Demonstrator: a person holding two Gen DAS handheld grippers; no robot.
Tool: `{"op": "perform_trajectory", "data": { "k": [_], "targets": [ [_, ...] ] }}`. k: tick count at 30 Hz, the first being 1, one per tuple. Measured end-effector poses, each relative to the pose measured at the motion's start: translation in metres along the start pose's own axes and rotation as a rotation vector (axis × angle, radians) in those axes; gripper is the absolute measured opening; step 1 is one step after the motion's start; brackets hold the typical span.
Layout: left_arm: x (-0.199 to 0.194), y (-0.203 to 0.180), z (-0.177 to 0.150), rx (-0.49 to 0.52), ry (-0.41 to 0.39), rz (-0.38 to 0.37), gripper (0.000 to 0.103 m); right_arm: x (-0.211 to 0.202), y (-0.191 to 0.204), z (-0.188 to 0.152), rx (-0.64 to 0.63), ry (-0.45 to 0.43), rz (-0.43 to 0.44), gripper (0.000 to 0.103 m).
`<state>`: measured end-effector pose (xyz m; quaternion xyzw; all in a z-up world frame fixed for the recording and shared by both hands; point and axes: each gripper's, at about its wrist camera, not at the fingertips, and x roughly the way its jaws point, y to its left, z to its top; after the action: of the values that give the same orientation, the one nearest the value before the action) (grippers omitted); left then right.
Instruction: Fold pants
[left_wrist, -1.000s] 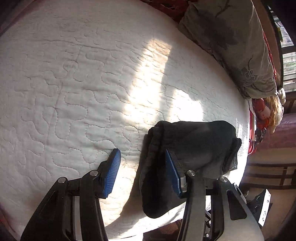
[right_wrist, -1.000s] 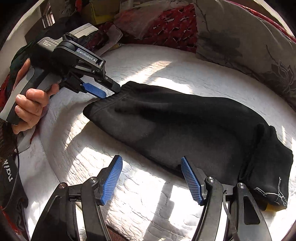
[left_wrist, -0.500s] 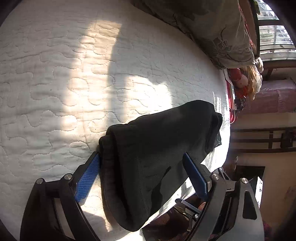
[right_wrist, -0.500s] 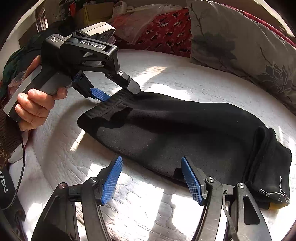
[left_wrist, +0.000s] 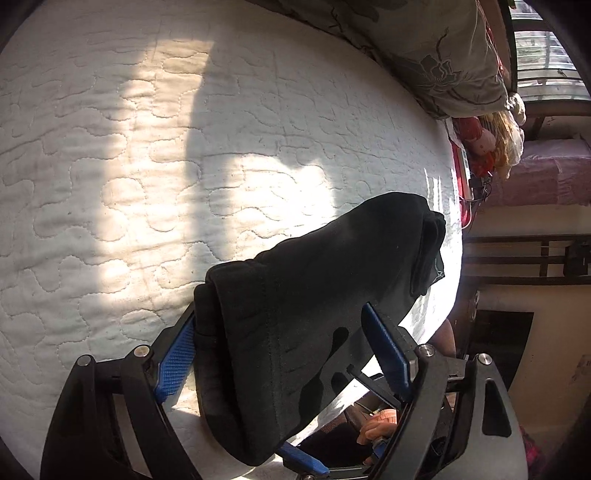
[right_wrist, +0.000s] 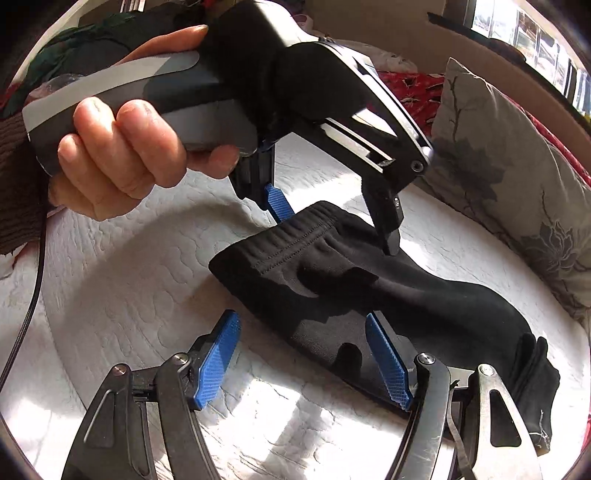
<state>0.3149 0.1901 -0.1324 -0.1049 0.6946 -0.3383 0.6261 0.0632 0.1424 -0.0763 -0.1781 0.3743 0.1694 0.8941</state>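
Already the black fleece pants (right_wrist: 369, 295) lie as one long narrow strip across the white quilted mattress (right_wrist: 110, 280), centre to lower right. Left gripper (right_wrist: 332, 225) straddles the waistband, jaws just opened wide; right gripper (right_wrist: 306, 354), jaws also just opened, grips nothing. The crosswise folds look left to do.

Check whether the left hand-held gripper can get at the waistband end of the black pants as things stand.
Probably yes. The left hand-held gripper is already at the waistband of the black pants, its jaws, just opened wide, straddling it on the white quilted bed, with nothing in between.
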Motion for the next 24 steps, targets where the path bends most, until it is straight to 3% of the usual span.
{"op": "perform_trajectory", "data": {
  "k": [3,6,7,8,9,10,11,18,24],
  "targets": [
    [0.0,0.004,0.0,-0.015,-0.01,-0.017,0.085,0.015,0.022,0.003,-0.094,0.01,-0.076,0.074],
    [-0.004,0.012,-0.004,-0.046,-0.053,-0.05,0.082,0.024,0.026,0.005,-0.103,0.008,-0.087,0.071],
    [-0.005,0.017,-0.006,-0.063,-0.074,-0.062,0.067,0.026,0.025,0.007,-0.098,0.004,-0.08,0.07],
    [-0.006,0.023,-0.007,-0.085,-0.088,-0.079,0.049,0.027,0.024,0.008,-0.097,0.007,-0.066,0.058],
    [-0.005,0.03,-0.008,-0.118,-0.094,-0.109,0.043,0.028,0.023,0.009,-0.1,0.009,-0.054,0.048],
    [-0.005,0.037,-0.009,-0.149,-0.102,-0.139,0.04,0.029,0.022,0.009,-0.11,0.007,-0.053,0.045],
    [-0.006,0.041,-0.011,-0.166,-0.115,-0.151,0.037,0.029,0.02,0.011,-0.113,0.002,-0.052,0.031],
    [-0.015,0.029,-0.024,-0.243,-0.194,-0.255,0.034,0.001,-0.018,0.008,0.016,-0.03,0.066,0.014],
    [-0.015,0.004,-0.026,-0.317,-0.215,-0.328,0.034,-0.027,-0.066,0.001,0.17,-0.047,0.149,0.013]
  ]
}}
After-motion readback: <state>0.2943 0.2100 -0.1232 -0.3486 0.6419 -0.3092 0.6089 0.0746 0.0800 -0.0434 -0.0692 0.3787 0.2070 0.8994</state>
